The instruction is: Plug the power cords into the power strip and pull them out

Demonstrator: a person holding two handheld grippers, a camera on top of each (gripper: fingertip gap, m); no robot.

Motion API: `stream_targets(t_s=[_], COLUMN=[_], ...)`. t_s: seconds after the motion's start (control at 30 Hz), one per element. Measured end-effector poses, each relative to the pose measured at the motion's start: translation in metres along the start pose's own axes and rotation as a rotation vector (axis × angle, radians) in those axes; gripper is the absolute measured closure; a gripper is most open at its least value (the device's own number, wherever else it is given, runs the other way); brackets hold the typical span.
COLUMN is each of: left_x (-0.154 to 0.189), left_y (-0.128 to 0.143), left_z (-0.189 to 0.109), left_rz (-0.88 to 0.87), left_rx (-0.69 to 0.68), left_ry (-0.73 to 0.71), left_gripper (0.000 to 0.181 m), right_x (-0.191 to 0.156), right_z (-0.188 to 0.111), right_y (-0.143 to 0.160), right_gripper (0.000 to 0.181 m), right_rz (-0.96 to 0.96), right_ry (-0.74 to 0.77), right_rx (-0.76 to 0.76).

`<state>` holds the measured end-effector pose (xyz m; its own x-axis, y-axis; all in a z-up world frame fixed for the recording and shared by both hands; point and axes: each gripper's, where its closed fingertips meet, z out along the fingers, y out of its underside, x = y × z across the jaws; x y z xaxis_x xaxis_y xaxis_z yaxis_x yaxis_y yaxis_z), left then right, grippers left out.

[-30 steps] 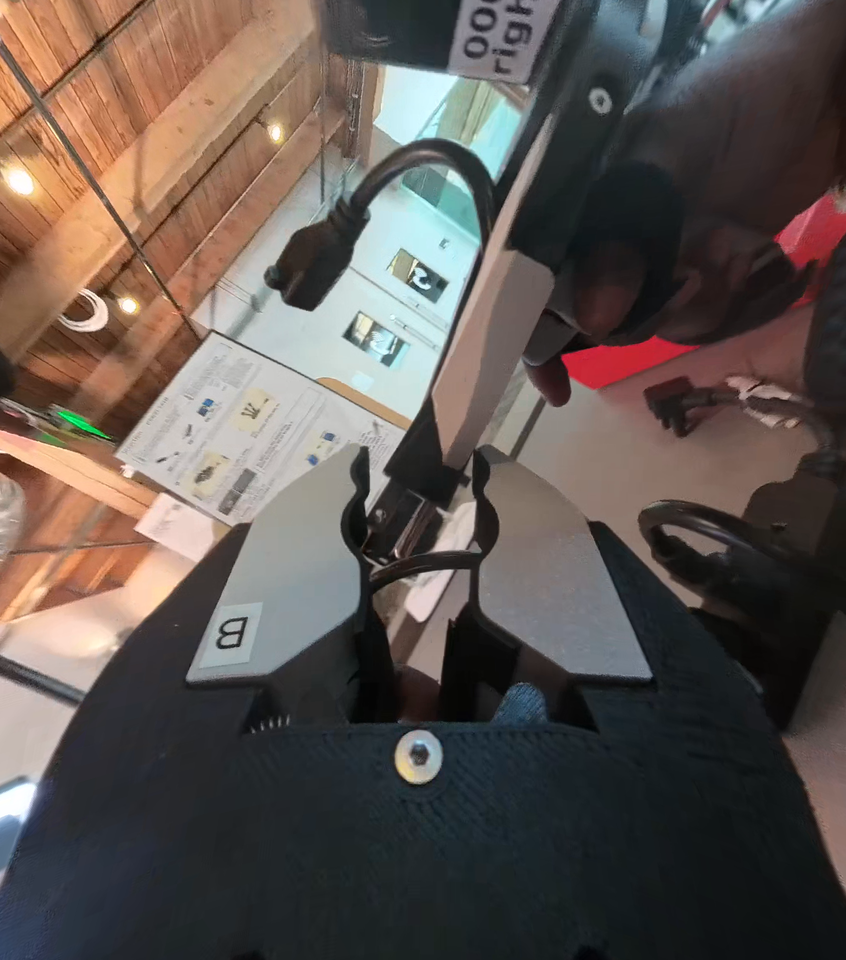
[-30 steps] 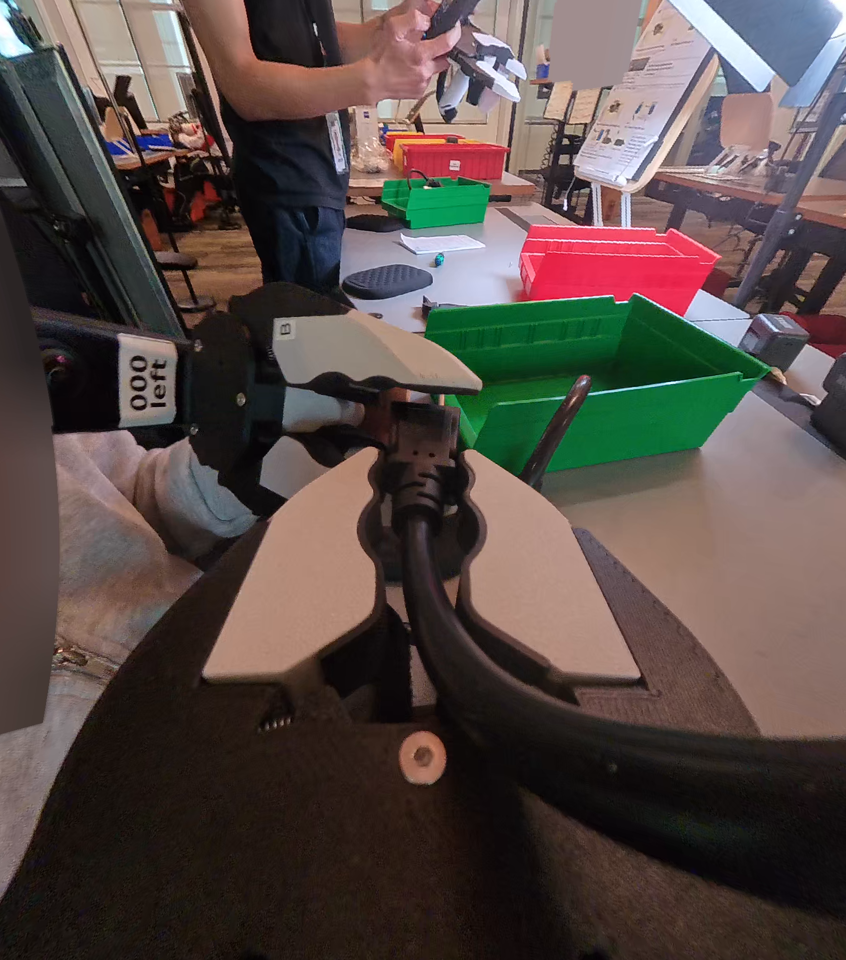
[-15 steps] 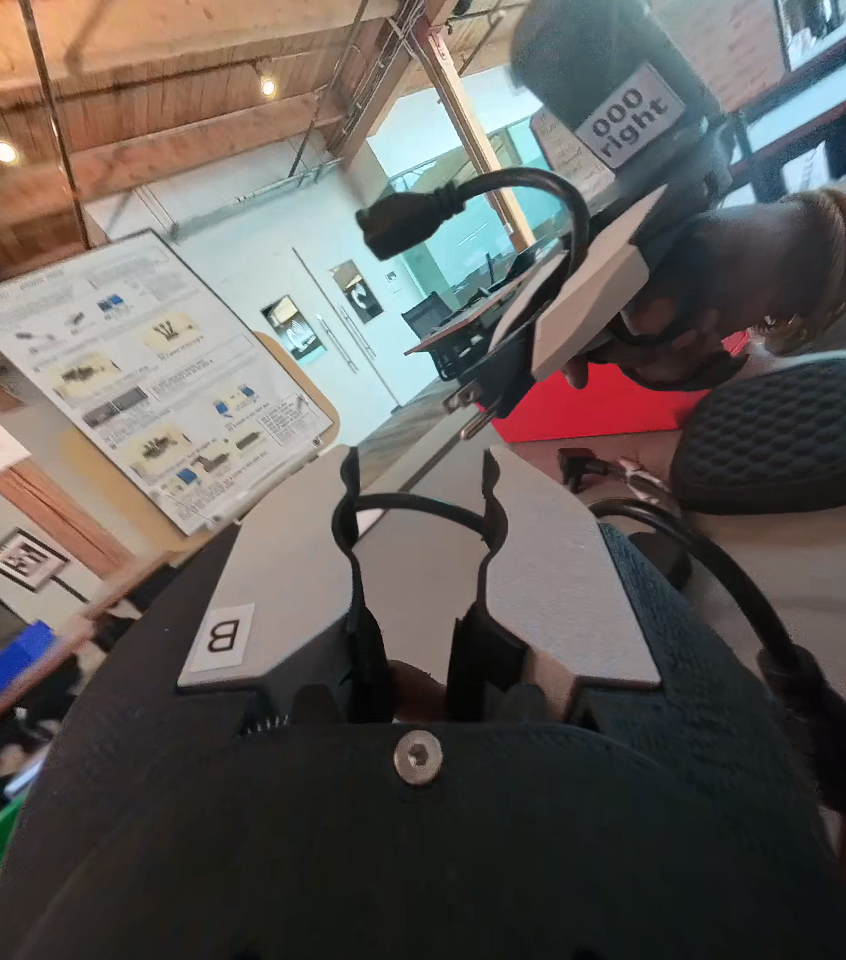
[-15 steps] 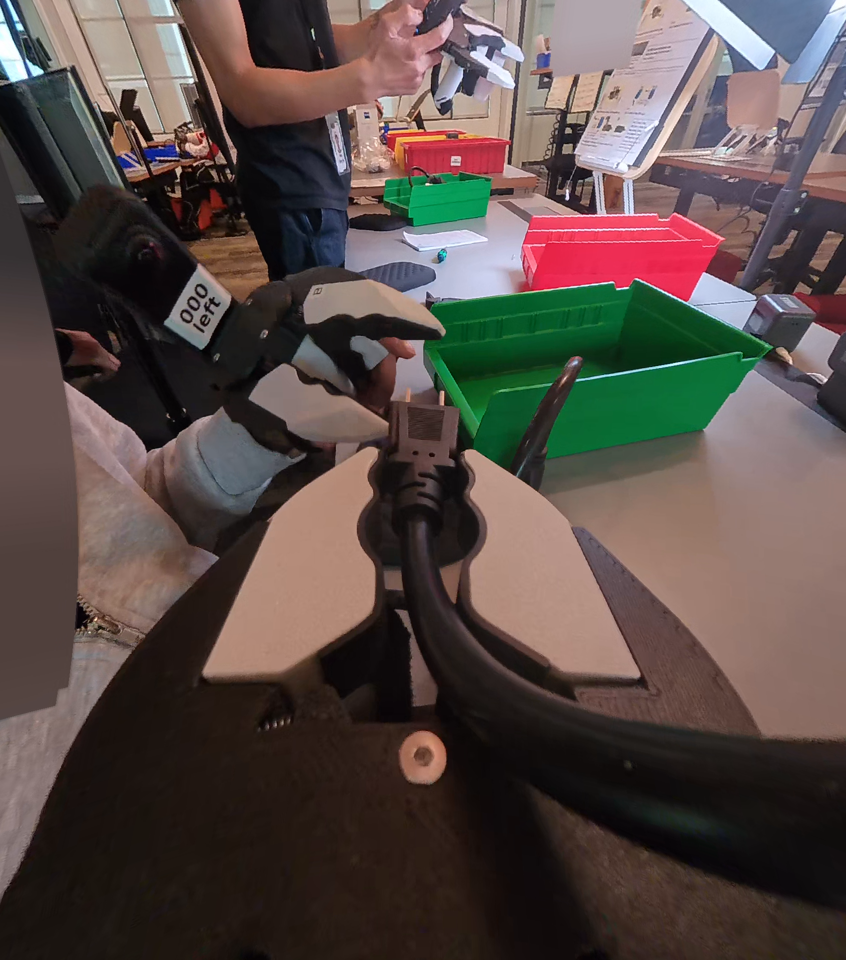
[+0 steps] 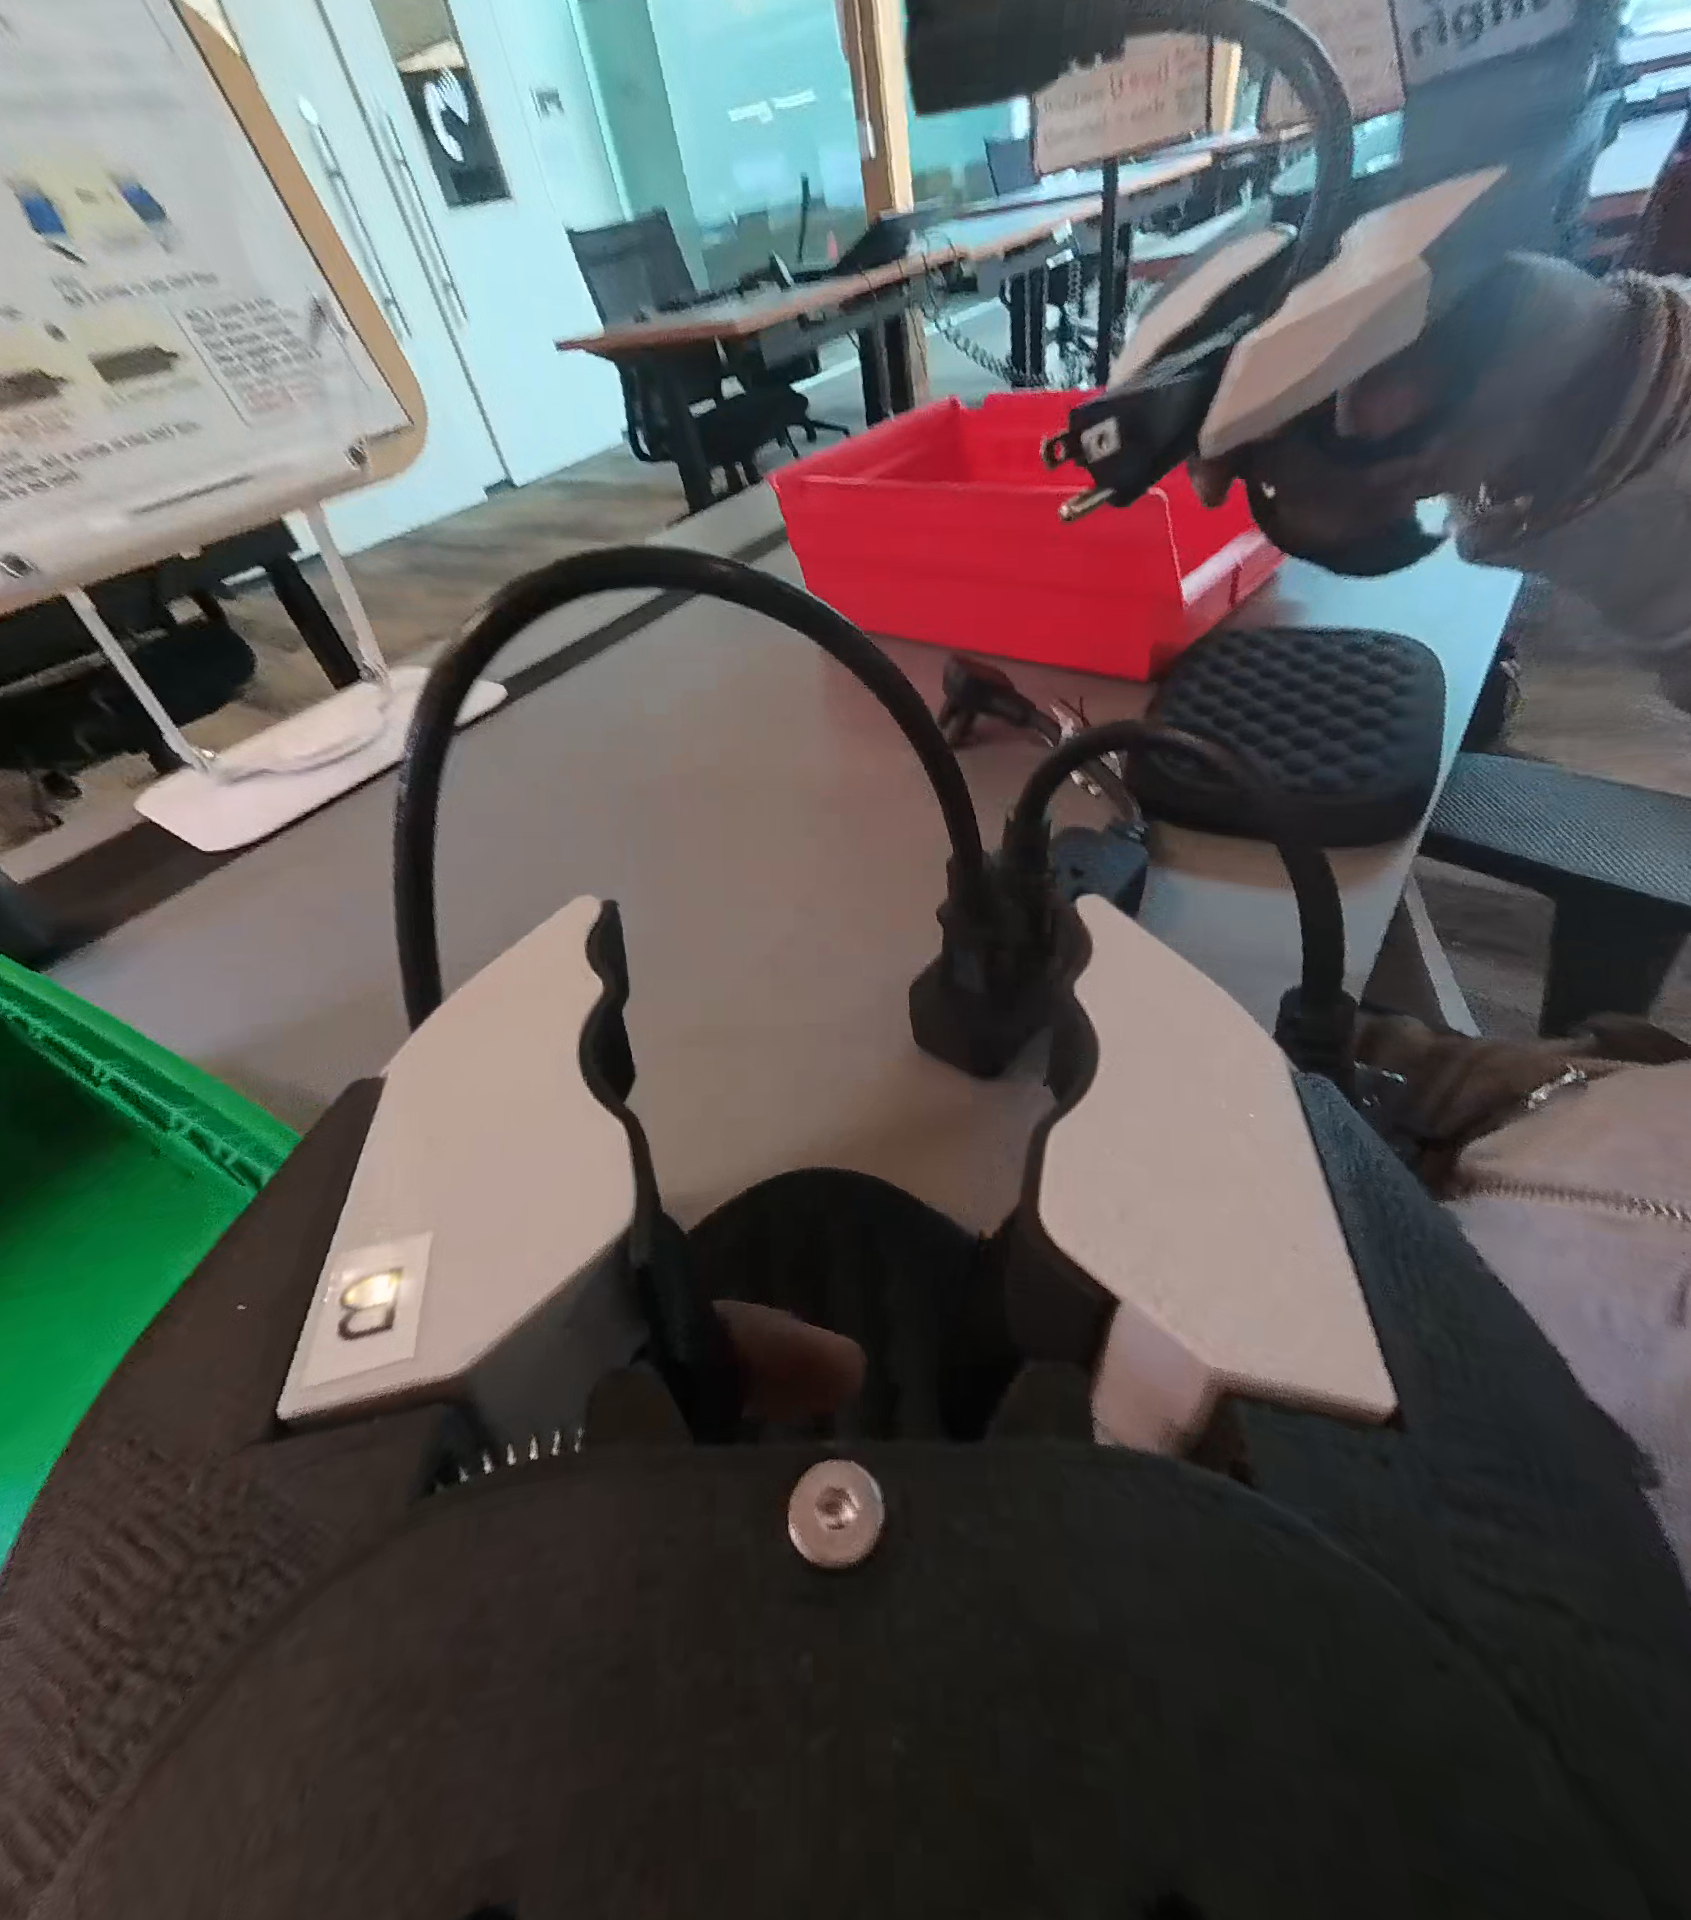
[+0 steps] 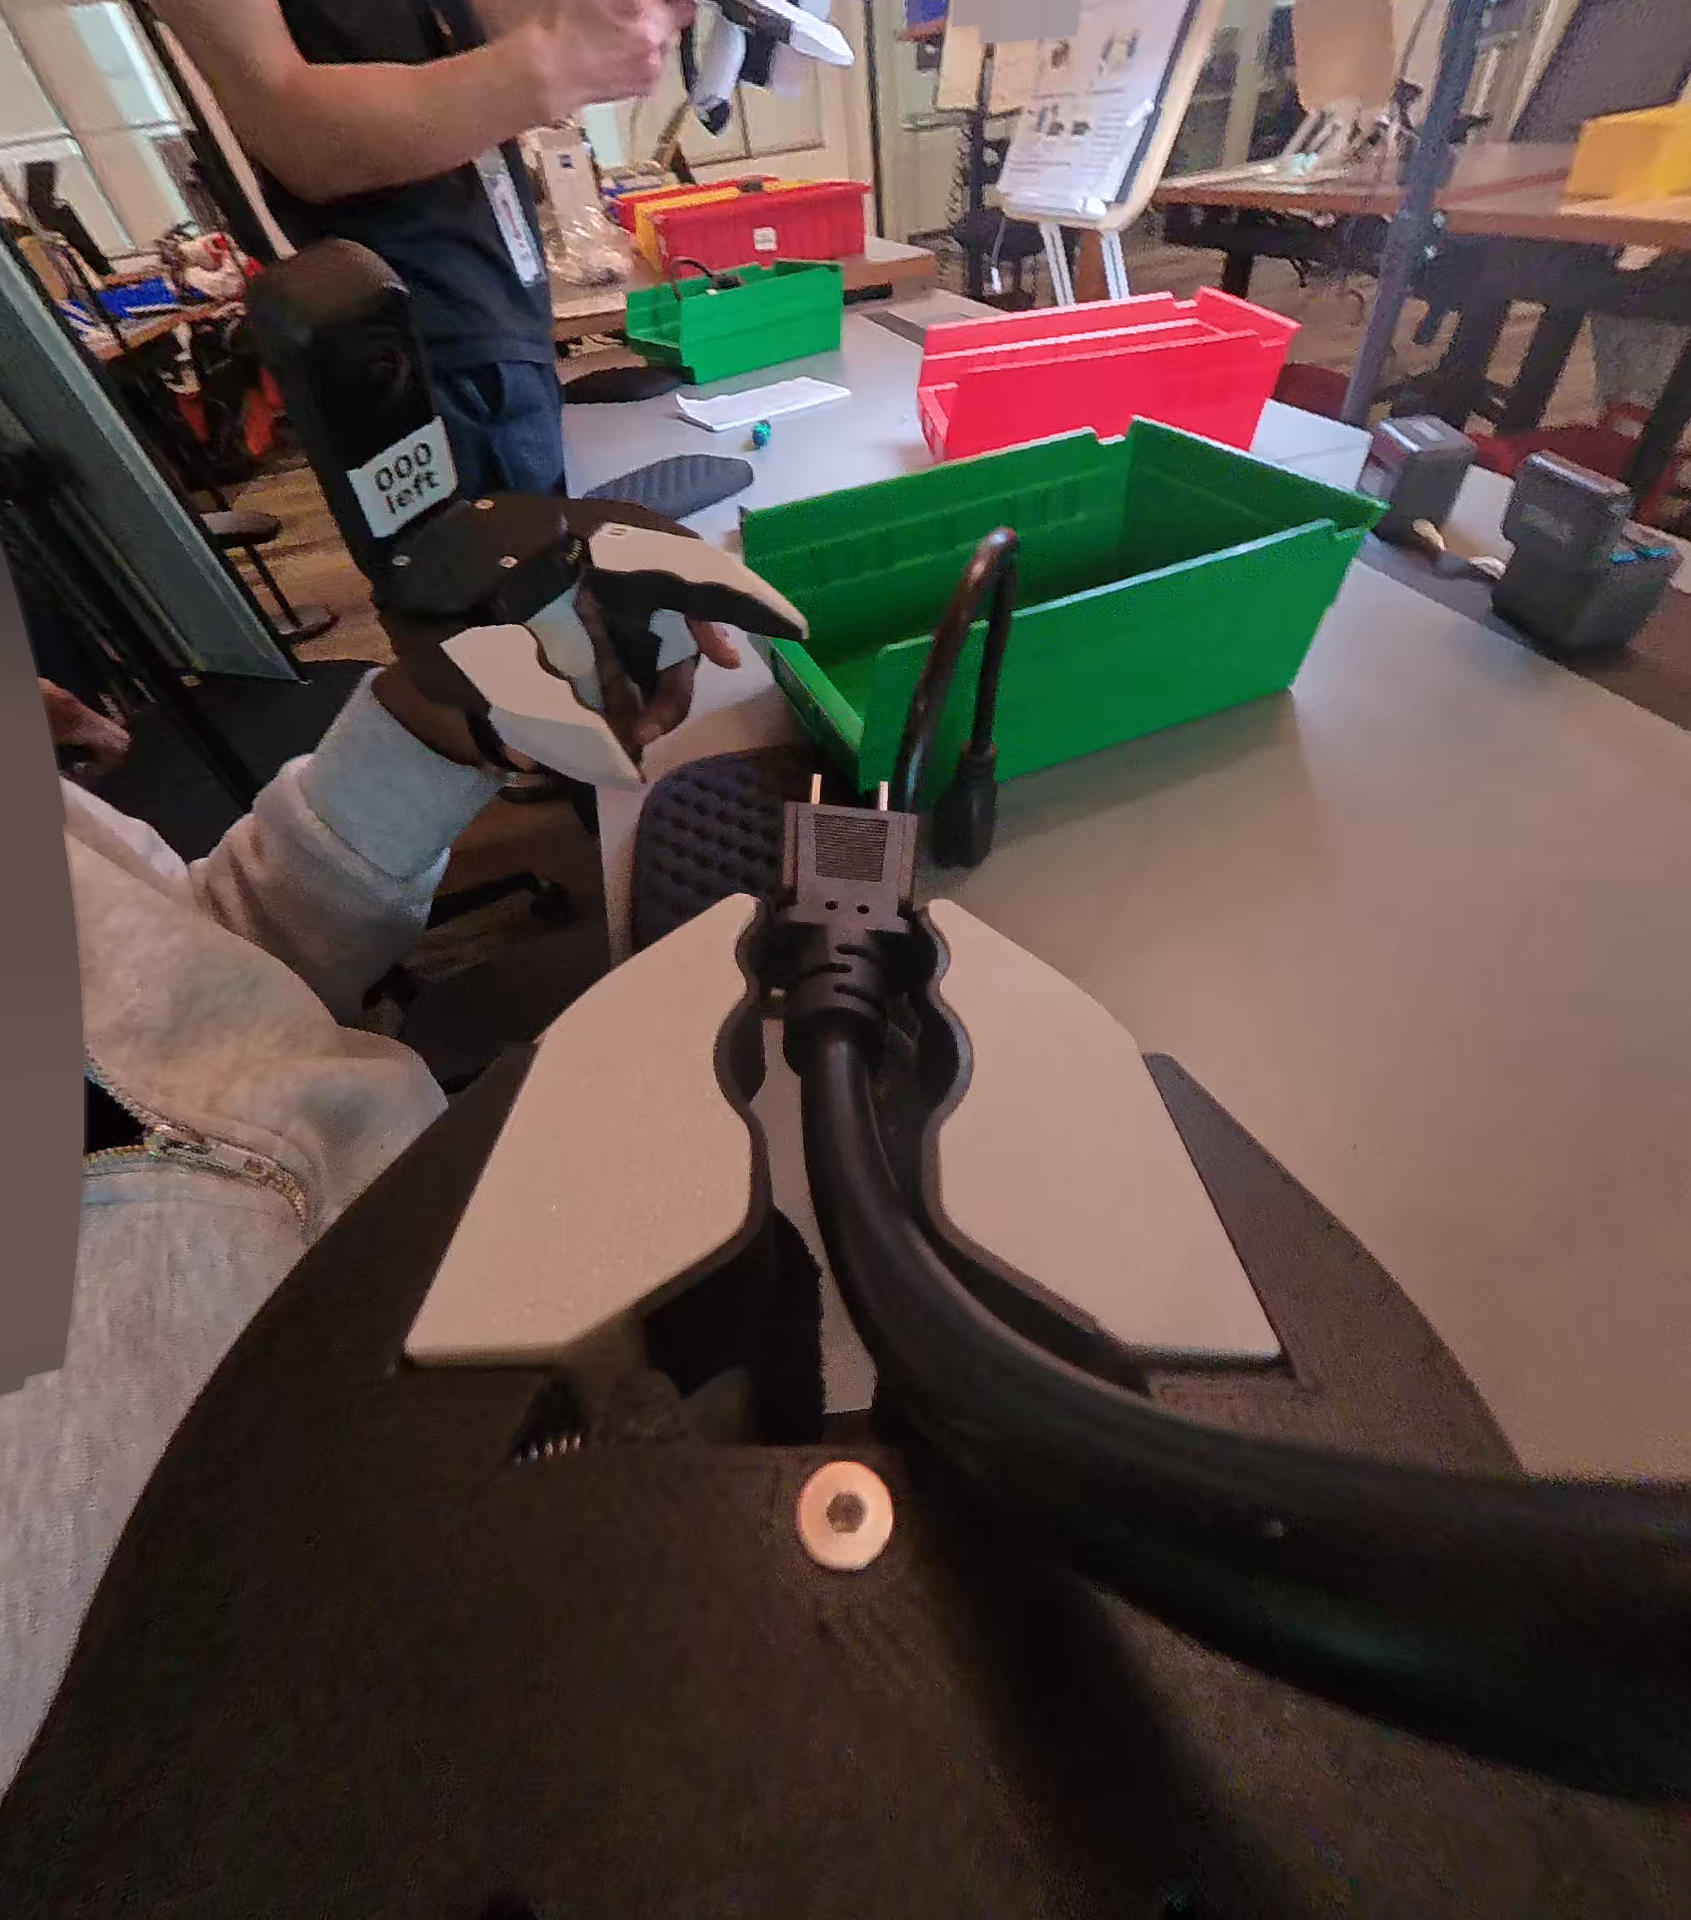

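Note:
My right gripper is shut on a black three-prong plug, held above the grey table with its thick cord trailing back to the right. The cord arches over and its far connector stands on the table. My left gripper is open and empty, low over the table, with that connector just inside its right fingertip. The right gripper and the plug show at the upper right. The left gripper also shows in the right wrist view. I see no clear power strip.
A green bin stands behind the connector, with red bins farther back. A black wrist rest, a small loose plug and another cord lie near the table edge. A person stands at the far side.
My left gripper has drawn away from the plug, swung down toward the table and opened wide. My right gripper has kept hold of the plug and tilted lower.

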<state>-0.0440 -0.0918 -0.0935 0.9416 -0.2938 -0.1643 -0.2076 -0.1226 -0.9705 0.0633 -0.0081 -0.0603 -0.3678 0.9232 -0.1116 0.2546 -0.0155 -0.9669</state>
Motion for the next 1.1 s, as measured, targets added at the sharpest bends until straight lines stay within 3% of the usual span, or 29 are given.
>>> stream_targets(t_s=[0.2, 0.4, 0.67, 0.77, 0.9, 1.1], left_x=[0.016, 0.027, 0.039, 0.039, 0.052, 0.057], left_y=[0.013, 0.033, 0.066, 0.078, 0.08, 0.09], left_z=[0.018, 0.037, 0.072, 0.085, 0.098, 0.104], left_rz=[-0.018, 0.065, 0.162, 0.183, 0.177, 0.211], left_rx=[-0.045, -0.192, -0.431, -0.488, -0.453, -0.482], left_ry=[0.081, 0.115, 0.372, 0.396, 0.408, 0.344], left_gripper=[0.103, 0.103, 0.104, 0.107, 0.116, 0.142], right_x=[0.016, 0.022, 0.015, 0.014, 0.007, 0.018], right_z=[-0.016, -0.02, -0.023, -0.026, -0.021, -0.02], right_y=[0.015, 0.029, 0.053, 0.062, 0.066, 0.079], right_gripper=[0.156, 0.156, 0.156, 0.156, 0.156, 0.156], right_rz=[0.075, 0.098, -0.007, -0.039, 0.067, 0.145], right_ry=[0.045, 0.057, 0.073, 0.062, -0.046, -0.045], right_rx=[-0.033, -0.095, -0.306, -0.414, -0.452, -0.551])
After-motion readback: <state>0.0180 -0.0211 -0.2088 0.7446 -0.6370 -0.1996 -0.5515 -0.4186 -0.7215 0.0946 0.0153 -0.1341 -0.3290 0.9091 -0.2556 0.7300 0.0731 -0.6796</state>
